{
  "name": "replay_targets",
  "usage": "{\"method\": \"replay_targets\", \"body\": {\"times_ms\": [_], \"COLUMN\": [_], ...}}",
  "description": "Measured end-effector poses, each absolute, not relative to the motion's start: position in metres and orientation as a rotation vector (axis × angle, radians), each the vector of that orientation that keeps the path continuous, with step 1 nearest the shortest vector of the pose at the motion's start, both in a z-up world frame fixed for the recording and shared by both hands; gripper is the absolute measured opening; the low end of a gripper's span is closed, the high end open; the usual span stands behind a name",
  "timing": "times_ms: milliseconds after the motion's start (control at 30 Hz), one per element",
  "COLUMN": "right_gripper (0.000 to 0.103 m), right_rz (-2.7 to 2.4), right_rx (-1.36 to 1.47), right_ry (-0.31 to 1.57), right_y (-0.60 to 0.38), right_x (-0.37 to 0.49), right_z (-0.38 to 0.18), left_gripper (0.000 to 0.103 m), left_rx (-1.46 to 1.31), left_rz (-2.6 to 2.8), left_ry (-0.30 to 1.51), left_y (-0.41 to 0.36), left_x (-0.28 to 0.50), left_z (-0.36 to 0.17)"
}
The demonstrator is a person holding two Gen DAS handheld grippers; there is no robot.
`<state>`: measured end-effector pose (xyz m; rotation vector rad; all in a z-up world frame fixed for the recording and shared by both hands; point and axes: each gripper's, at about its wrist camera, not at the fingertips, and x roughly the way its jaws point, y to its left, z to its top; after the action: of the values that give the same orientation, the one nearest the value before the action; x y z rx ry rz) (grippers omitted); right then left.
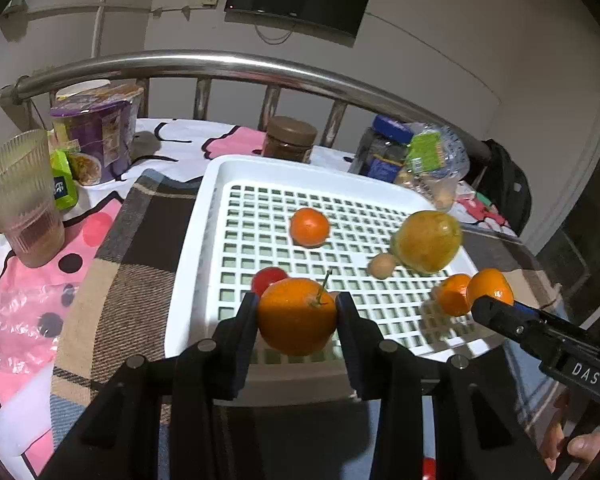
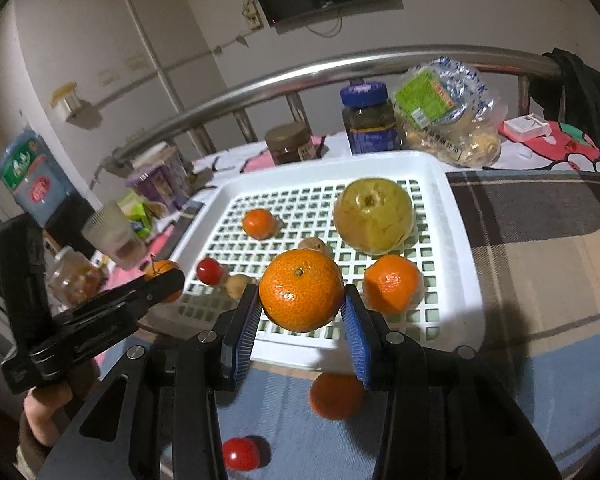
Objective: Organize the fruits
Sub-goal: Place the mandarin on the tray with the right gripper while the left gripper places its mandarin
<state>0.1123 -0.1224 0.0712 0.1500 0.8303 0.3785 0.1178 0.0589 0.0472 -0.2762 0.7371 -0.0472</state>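
A white slotted tray [image 1: 204, 216] [image 2: 466, 248] lies on a plaid blanket. In it lie a small orange [image 1: 309, 227] [image 2: 259, 223], a yellow-green pear [image 1: 427, 241] [image 2: 374, 214], a red tomato [image 1: 267, 279] [image 2: 209, 271], a small brown fruit [image 1: 382, 265] and another orange [image 1: 452, 294] [image 2: 392, 283]. My left gripper [image 1: 297, 312] is shut on a stemmed orange [image 1: 296, 316] above the tray's near edge. My right gripper [image 2: 302, 300] is shut on an orange [image 2: 302, 290] above the tray's near edge. On the blanket under it lie an orange [image 2: 336, 396] and a red tomato [image 2: 241, 454].
A ribbed glass [image 1: 20, 196], snack packs [image 1: 94, 140], a brown jar [image 1: 290, 138], a blue-lidded jar [image 2: 368, 118] and a bagged food pack [image 2: 448, 116] stand behind and left of the tray. A steel rail [image 1: 220, 62] runs across the back.
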Motion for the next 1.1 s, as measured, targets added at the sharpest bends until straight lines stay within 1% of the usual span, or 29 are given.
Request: {"method": "replay_targets", "body": {"times_ms": [467, 700, 767, 833, 867, 933, 1033, 1100], "right_gripper": [0.040, 0.040, 0.042, 0.056, 0.059, 0.073, 0.079, 0.083], "right_rz": [0.328, 0.304, 0.304, 0.317, 0.322, 0.333, 0.334, 0.335], "right_rx": [0.053, 0.021, 0.025, 0.042, 0.052, 0.071, 0.076, 0.096], "right_ry": [0.894, 0.923, 0.923, 0.915, 0.904, 0.864, 0.783, 0.731], "right_y": [-0.103, -0.101, -0.102, -0.105, -0.106, -0.109, -0.115, -0.121], "right_x": [0.135, 0.141, 0.141, 0.138, 0.136, 0.128, 0.115, 0.106], "right_z": [0.036, 0.022, 0.022, 0.026, 0.028, 0.038, 0.058, 0.072], "left_gripper": [0.041, 0.043, 0.053, 0.070, 0.074, 0.087, 0.096, 0.098], "left_rx": [-0.257, -0.224, -0.239, -0.252, -0.257, -0.267, -0.274, -0.277], "left_rz": [-0.018, -0.005, -0.010, -0.012, -0.015, -0.022, -0.029, -0.034], "left_ry": [0.794, 0.782, 0.778, 0.751, 0.729, 0.674, 0.598, 0.552], "left_y": [0.060, 0.056, 0.058, 0.061, 0.062, 0.063, 0.064, 0.063], "left_x": [0.129, 0.128, 0.128, 0.123, 0.120, 0.111, 0.097, 0.088], "left_z": [0.020, 0.020, 0.022, 0.030, 0.036, 0.050, 0.072, 0.085]}}
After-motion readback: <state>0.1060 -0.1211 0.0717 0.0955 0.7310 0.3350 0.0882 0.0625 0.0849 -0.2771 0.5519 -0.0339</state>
